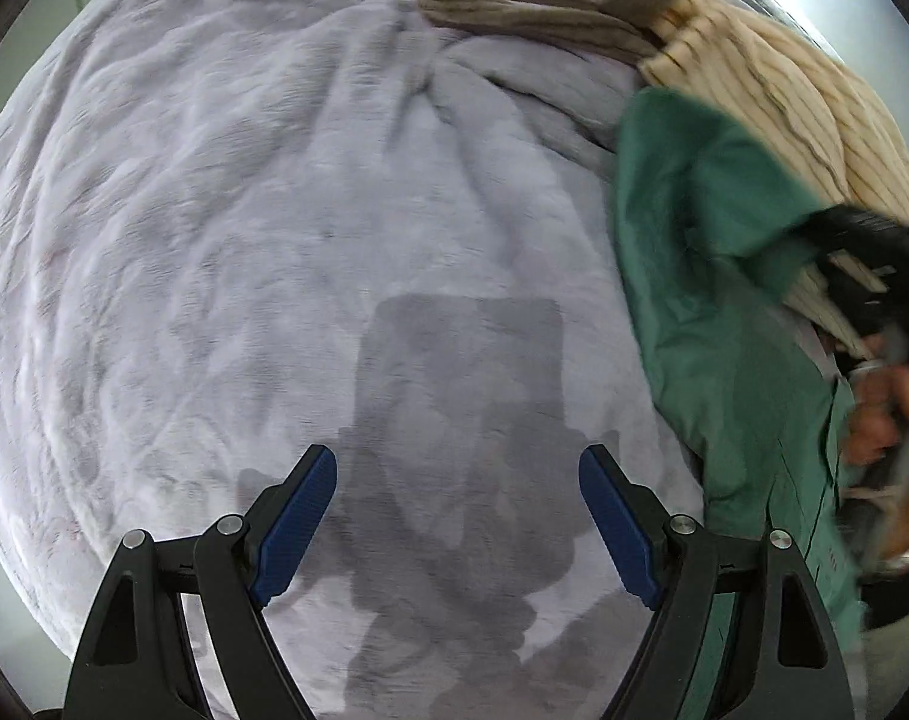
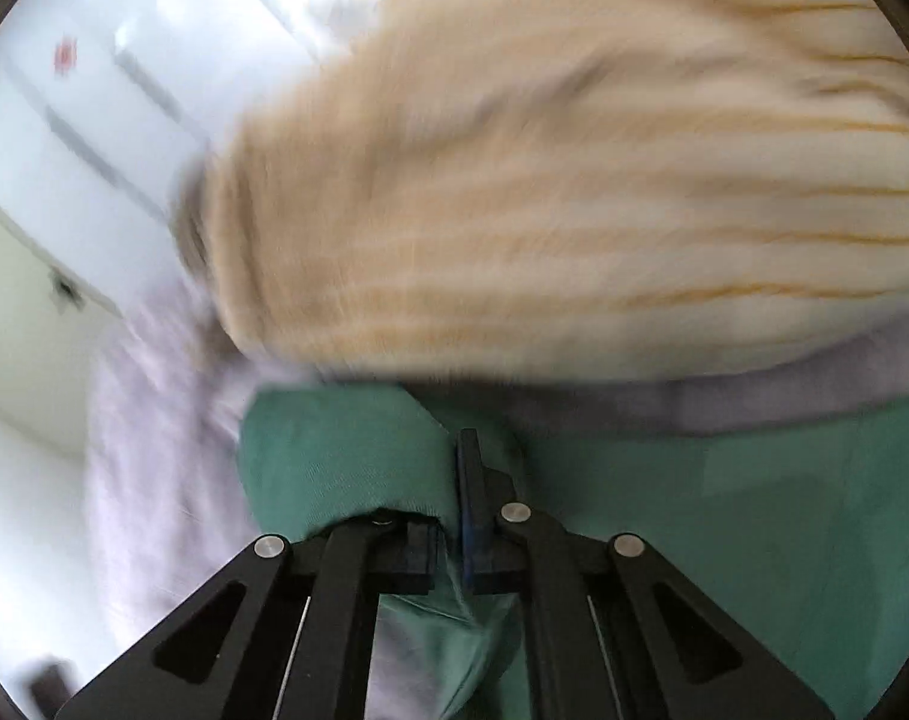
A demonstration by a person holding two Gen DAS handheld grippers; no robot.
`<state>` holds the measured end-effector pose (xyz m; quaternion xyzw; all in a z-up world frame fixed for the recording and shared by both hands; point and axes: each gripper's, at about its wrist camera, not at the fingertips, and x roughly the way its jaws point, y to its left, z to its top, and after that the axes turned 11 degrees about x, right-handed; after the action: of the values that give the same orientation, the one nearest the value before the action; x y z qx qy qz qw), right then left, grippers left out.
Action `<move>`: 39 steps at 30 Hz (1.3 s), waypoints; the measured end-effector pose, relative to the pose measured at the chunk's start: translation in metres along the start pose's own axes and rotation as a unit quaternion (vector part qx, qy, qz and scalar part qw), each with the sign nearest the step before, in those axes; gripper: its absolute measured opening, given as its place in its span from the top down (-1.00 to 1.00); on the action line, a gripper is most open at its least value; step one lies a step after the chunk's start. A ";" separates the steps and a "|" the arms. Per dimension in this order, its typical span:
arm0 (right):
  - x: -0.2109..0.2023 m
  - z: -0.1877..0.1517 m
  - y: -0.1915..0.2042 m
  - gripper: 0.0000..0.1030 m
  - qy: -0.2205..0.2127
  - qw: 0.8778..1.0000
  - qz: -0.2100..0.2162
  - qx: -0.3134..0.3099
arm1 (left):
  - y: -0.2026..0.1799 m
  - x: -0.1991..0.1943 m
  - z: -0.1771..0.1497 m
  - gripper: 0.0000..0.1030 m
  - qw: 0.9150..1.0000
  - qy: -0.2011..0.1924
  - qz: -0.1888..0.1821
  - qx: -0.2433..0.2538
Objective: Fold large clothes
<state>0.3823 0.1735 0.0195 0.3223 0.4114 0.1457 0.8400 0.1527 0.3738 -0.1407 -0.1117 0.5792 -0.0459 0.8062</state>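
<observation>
Left gripper (image 1: pixel 457 516): jaws wide, empty, over the blanket (image 1: pixel 244 210).
Right gripper (image 2: pixel 463 504): clamped on the green garment (image 2: pixel 724 510), beside the sweater (image 2: pixel 544 180).
Tip: lift it clear, then spread it flat.

A pale lilac plush blanket (image 1: pixel 226 228), rumpled into soft creases, covers the bed under bright daylight, while beyond its edge stand a white panelled wall (image 2: pixel 94 138) and a cream surface (image 2: pixel 16 324), both blurred.
</observation>
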 end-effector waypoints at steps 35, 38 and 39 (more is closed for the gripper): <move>-0.131 -0.065 -0.267 -0.41 0.040 0.951 0.035 0.303 | -0.170 0.068 0.000 -0.62 0.981 0.070 -0.024 0.178; -0.130 -0.064 -0.269 -0.28 0.027 0.944 0.048 0.324 | -0.174 0.078 0.000 -0.62 0.985 0.068 -0.019 0.158; -0.128 -0.063 -0.270 0.01 0.030 0.943 0.053 0.328 | -0.175 0.080 0.000 -0.62 0.986 0.068 -0.019 0.153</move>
<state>0.2478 -0.0676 -0.1110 0.5966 0.4433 0.0568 0.6666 0.1883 0.1880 -0.1734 0.0051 0.6166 -0.1565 0.7715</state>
